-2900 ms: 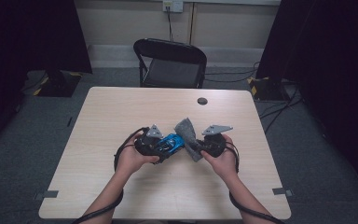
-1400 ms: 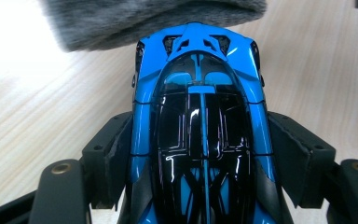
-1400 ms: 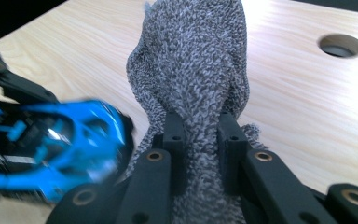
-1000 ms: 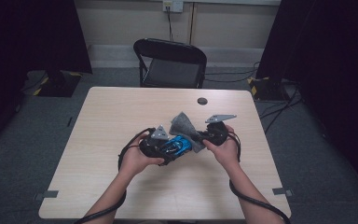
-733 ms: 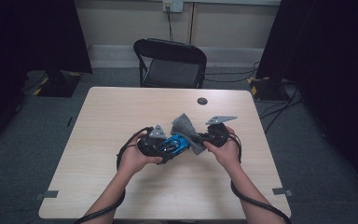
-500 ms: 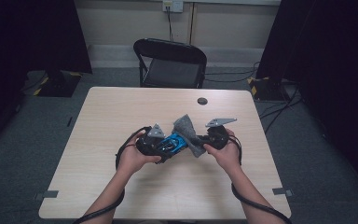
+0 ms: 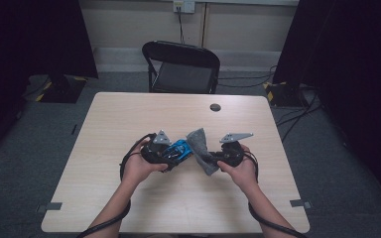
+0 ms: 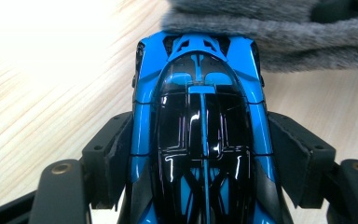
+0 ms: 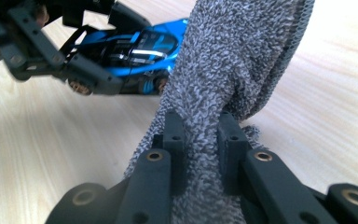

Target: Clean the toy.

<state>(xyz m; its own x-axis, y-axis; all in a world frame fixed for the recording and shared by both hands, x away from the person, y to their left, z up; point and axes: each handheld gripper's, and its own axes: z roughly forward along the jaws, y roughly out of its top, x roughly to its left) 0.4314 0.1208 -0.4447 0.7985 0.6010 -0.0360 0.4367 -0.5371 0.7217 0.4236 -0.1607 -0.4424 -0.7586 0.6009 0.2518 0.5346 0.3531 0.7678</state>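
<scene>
Left gripper (image 8: 200,154) clamps blue toy car (image 8: 200,116) by its sides, just above table (image 7: 129,114) centre. Right gripper (image 9: 200,135) pinches grey cloth (image 9: 233,60) tight; cloth touches car's far end.

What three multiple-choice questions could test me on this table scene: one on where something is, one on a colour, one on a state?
1. Where is the small dark round thing?
A. on the table's far side, near the chair
B. between the two grippers
C. on the floor

2. What colour is the toy car?
A. red and white
B. blue and black
C. plain yellow

3. How is the grey cloth held?
A. lying loose on the table
B. draped over the chair
C. pinched in the right gripper

Answers: 1 A, the high view shows it alone by the far edge. 2 B, the left gripper view shows blue bodywork with glossy black. 3 C, both jaws press into its pile.
</scene>
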